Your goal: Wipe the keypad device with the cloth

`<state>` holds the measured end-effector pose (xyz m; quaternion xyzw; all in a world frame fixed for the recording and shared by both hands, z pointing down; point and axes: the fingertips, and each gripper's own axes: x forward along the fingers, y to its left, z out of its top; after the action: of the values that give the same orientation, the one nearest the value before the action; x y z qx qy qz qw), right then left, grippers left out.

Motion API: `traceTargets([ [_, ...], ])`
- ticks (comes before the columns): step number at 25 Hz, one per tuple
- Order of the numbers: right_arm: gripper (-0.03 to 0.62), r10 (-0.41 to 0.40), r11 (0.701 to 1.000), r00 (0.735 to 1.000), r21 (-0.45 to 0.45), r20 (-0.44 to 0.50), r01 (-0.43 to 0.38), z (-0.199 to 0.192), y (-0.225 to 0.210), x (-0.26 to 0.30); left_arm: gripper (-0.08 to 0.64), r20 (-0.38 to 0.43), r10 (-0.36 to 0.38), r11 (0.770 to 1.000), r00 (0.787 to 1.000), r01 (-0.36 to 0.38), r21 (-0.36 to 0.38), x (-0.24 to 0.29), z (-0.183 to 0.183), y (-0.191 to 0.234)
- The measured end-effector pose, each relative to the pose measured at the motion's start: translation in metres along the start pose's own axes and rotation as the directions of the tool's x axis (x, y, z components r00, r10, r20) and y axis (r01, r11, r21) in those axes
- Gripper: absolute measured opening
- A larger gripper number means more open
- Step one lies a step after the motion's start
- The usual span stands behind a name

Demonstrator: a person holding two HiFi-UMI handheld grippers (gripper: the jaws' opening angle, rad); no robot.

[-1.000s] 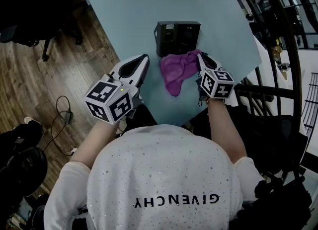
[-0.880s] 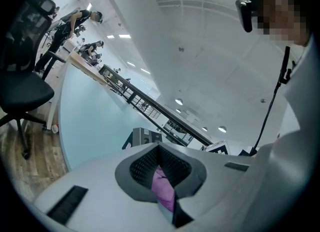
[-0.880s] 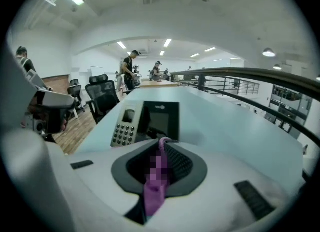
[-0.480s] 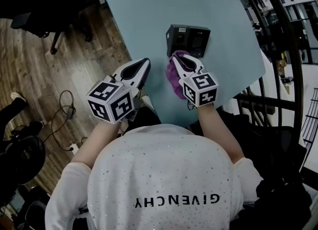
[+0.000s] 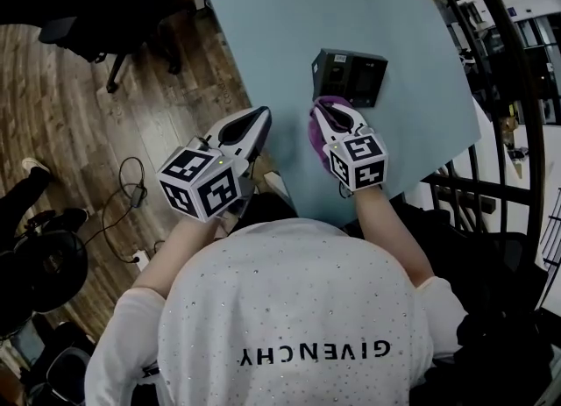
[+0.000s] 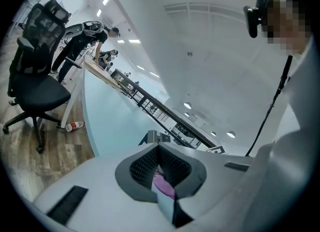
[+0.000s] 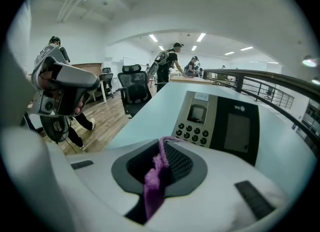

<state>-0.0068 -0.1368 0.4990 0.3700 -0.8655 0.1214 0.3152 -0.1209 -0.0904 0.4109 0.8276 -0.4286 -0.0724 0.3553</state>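
Observation:
The black keypad device (image 5: 349,78) lies flat on the light blue table (image 5: 280,36); in the right gripper view its number keys and screen (image 7: 215,126) sit just ahead of the jaws. My right gripper (image 5: 328,113) is shut on the purple cloth (image 5: 315,132), which hangs bunched under it a little short of the device. A strip of that cloth (image 7: 154,178) shows pinched between the pads. My left gripper (image 5: 259,119) is shut and holds nothing, hovering at the table's near left edge. Its own view shows the device (image 6: 155,137) far ahead and some purple cloth (image 6: 162,183) beyond the jaws.
Wood floor with cables (image 5: 127,194) lies left of the table. Black office chairs (image 6: 35,83) stand beyond it, and a bottle (image 6: 75,126) lies on the floor. A dark metal railing (image 5: 491,89) runs along the table's right side. Other people (image 7: 55,90) stand further off.
The cloth lay spread on the table a second ago. My right gripper has moved left over it and shut on it, gathering it into a bunch. The left gripper has stayed put.

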Motion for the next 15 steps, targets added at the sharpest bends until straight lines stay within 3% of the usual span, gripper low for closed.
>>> traceTargets([
  [5,0.032,-0.034,0.999,0.999,-0.014,-0.004,0.034,-0.007,-0.006,-0.004,0.0,-0.022,-0.001,1.0,1.0,0.002,0.026,0.001,0.004,0.0],
  [15,0.032,-0.128,0.99,0.991,0.049,-0.032,0.13,-0.02,-0.035,-0.019,0.0,-0.026,-0.034,0.999,0.999,0.034,0.037,0.003,0.007,-0.011],
])
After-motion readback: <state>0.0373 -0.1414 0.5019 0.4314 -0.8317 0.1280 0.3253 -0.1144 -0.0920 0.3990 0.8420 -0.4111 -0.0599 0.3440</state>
